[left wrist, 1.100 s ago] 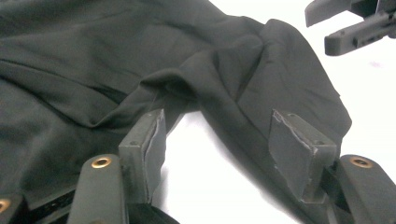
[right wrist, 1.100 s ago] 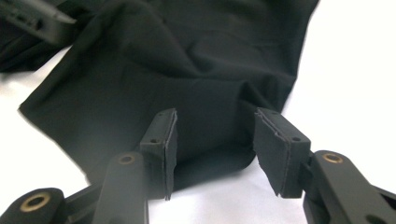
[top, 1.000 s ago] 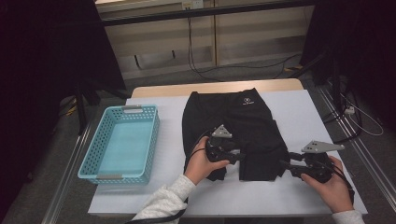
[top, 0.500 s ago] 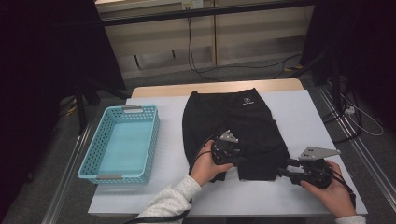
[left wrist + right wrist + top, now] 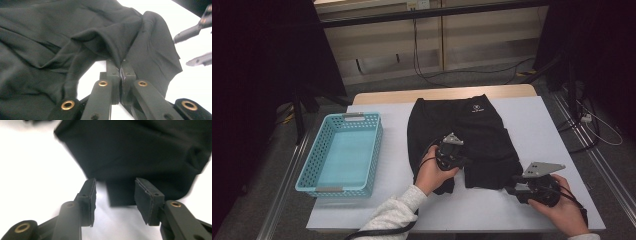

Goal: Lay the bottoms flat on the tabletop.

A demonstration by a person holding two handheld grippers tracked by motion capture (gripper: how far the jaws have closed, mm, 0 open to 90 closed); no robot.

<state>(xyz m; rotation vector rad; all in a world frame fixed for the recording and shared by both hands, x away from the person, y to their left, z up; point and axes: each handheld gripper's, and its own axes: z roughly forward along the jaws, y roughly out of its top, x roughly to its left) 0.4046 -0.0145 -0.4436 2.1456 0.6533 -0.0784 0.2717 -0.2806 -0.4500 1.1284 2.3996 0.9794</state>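
A black garment [image 5: 472, 137] lies spread on the white surface [image 5: 542, 120], its waist end toward the far edge and its lower hem toward the person. The left tongs [image 5: 121, 65] have just been closing and now pinch a raised fold of the garment near its lower left corner; in the left gripper view the cloth tents up from between the pressed jaws, with a strip of bare surface showing under the lifted edge. In the high view the left tongs [image 5: 460, 161] sit over the lower middle of the garment, hand behind them.

The right tongs [image 5: 115, 195] stand parted, pads clear of the cloth, with the garment's near hem just ahead of them and white surface beneath. In the high view the right tongs [image 5: 510, 186] rest at the garment's lower right corner, close to the near edge of the surface.

A light blue basket [image 5: 307, 170] sits at the left, apart from the garment, a band of bare surface between them. To the right of the garment the surface lies open up to its right edge.
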